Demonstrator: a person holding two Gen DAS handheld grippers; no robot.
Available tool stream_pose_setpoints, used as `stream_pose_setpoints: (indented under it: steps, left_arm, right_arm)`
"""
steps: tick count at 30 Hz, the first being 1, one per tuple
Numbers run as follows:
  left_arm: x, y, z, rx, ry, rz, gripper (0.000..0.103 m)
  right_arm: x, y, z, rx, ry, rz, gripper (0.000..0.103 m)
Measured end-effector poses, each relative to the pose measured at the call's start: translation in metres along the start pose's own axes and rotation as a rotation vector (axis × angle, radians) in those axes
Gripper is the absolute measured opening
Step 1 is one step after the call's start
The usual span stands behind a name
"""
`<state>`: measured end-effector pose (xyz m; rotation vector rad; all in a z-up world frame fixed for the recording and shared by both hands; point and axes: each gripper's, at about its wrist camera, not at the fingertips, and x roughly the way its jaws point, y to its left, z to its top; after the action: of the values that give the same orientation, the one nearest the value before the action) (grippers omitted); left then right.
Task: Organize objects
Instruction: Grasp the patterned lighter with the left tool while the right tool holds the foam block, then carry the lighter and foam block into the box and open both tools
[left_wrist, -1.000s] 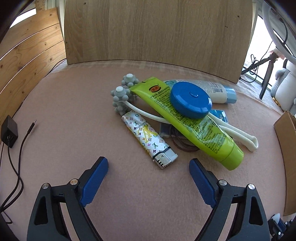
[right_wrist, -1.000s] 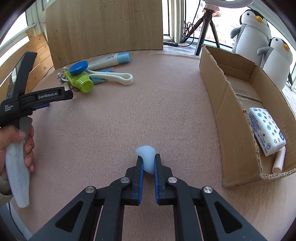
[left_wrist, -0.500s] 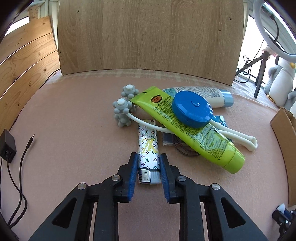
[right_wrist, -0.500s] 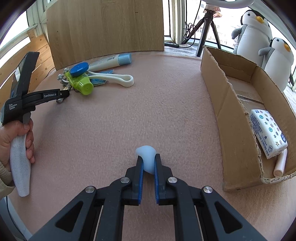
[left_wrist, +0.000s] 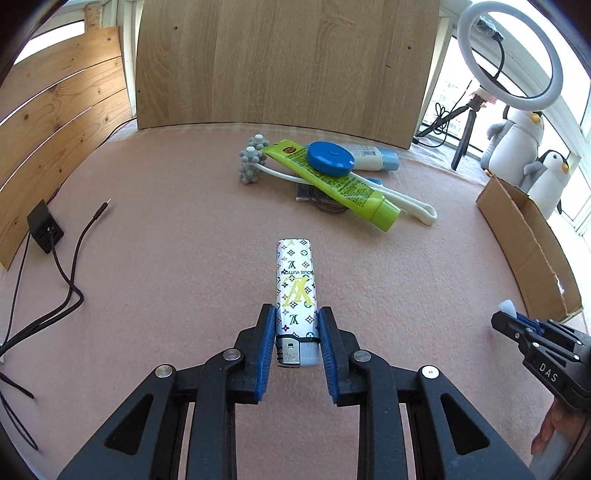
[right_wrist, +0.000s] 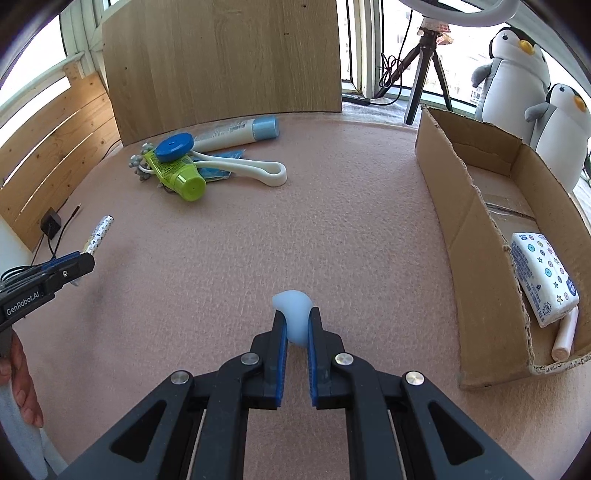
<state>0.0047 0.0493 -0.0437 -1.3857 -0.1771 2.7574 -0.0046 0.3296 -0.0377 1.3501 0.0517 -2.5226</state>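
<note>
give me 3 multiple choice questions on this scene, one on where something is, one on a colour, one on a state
1. Where is the white patterned tissue pack?
A. inside the brown cardboard box
B. on the pink felt mat
C. in the left tool

2. What colour is the round disc-shaped case lying on the lime-green tube?
A. red
B. blue
C. white

3. What is the left tool doing?
A. open over the pile
B. shut on nothing
C. shut on the monogram-printed silver lighter

Answers: 1 A, the pack lies against the box's inner wall. 2 B, its lid is plainly blue. 3 C, both pads press the lighter's sides.
</note>
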Motion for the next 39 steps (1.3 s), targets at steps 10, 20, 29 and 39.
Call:
stream_pose_setpoints:
  steps: [10, 20, 29, 39]
  left_arm:
    - [-0.050, -0.020, 0.002, 0.024, -0.085, -0.052, 0.025]
    - [-0.084, -0.016, 0.003, 0.007, -0.135, -0.024, 0.025]
    - [-0.089, -0.039, 0.002, 0.030, -0.134, -0.016, 0.025]
    - [-0.070, -0.121, 0.013, 0.117, -0.121, -0.091, 0.025]
  right_arm:
    - [-0.047, 0.030, 0.025, -0.065, -0.112, 0.025, 0.009]
    - [-0.069, 0.059, 0.029, -0.133, -0.164, 0.072, 0.009]
    - [-0.077, 0.047, 0.025, -0.123, -0.186, 0.094, 0.009]
    - [-0.092, -0.025, 0.018, -0.032, -0.213, 0.034, 0.009]
